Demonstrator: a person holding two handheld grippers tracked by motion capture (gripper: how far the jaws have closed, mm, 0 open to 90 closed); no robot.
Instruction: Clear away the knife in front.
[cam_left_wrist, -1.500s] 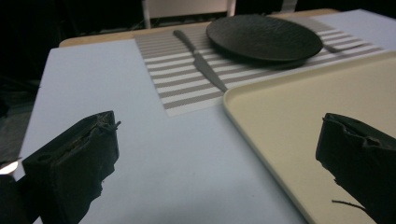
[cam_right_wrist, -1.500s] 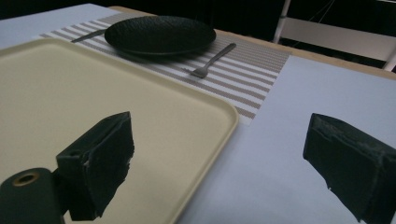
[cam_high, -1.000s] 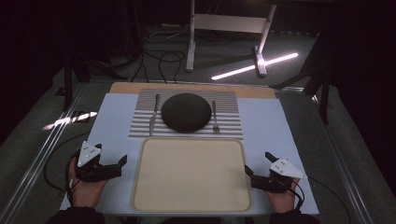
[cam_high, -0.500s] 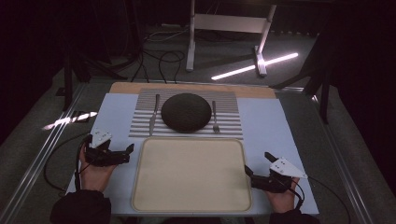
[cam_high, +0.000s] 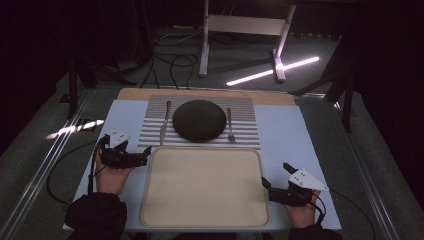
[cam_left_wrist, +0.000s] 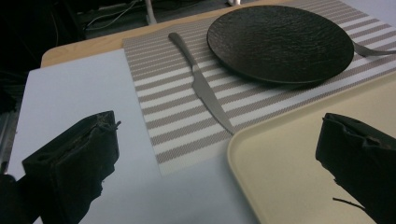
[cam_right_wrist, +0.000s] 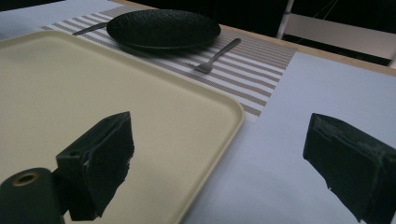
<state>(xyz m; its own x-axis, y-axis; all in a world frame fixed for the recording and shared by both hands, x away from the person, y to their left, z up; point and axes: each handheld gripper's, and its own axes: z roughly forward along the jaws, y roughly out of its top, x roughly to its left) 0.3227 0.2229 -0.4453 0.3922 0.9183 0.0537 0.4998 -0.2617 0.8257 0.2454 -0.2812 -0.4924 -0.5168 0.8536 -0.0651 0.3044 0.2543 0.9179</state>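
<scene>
The left gripper held its jaws wide apart and empty over the tray's far left corner, one jaw above the pale blue surface, the other above the tray. The right gripper likewise stood open and empty, straddling the tray's right edge near its front corner.

The knife lay nearest the left jaws, flat on the striped placemat to the left of the plate, its tip almost at the tray's raised rim. Judging from this, a thin flat blade on woven cloth would give the jaws little to bite; they could skid it toward the plate, snag the mat's weave, or knock the tray's lip on the way.

The knife and the fork were slim, smooth, dull grey metal. The plate was round, shallow, matte black with a pebbled face. The placemat was ribbed fabric in grey and white bands. The tray was cream, smooth, rectangular with rounded corners and a low upturned rim.
</scene>
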